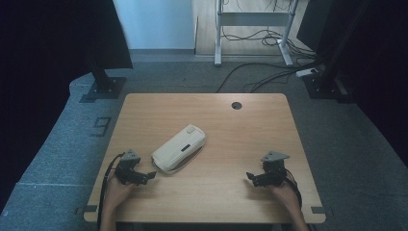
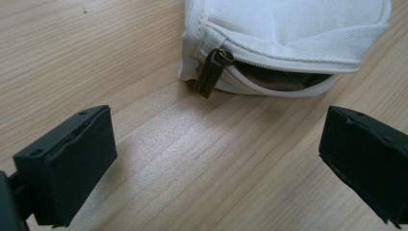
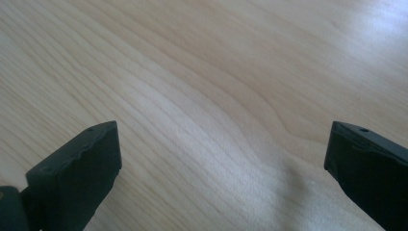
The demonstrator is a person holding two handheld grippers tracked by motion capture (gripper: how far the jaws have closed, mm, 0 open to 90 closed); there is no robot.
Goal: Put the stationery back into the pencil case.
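White pouch (image 1: 179, 147) lay on desk (image 1: 231, 192), zipper (image 2: 211, 72) part open, ungrasped. Left tongs (image 1: 150, 175) released beside it; right tongs (image 1: 250, 177) released, well apart. Work barely begun.

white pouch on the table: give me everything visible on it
The white pouch looks like cloth, oblong with rounded corners, lying flat and diagonal on the wooden table, nearer the left gripper. Its zipper is partly open, showing a dark inside; a brownish metal pull hangs at the near end. Only the table touches it.
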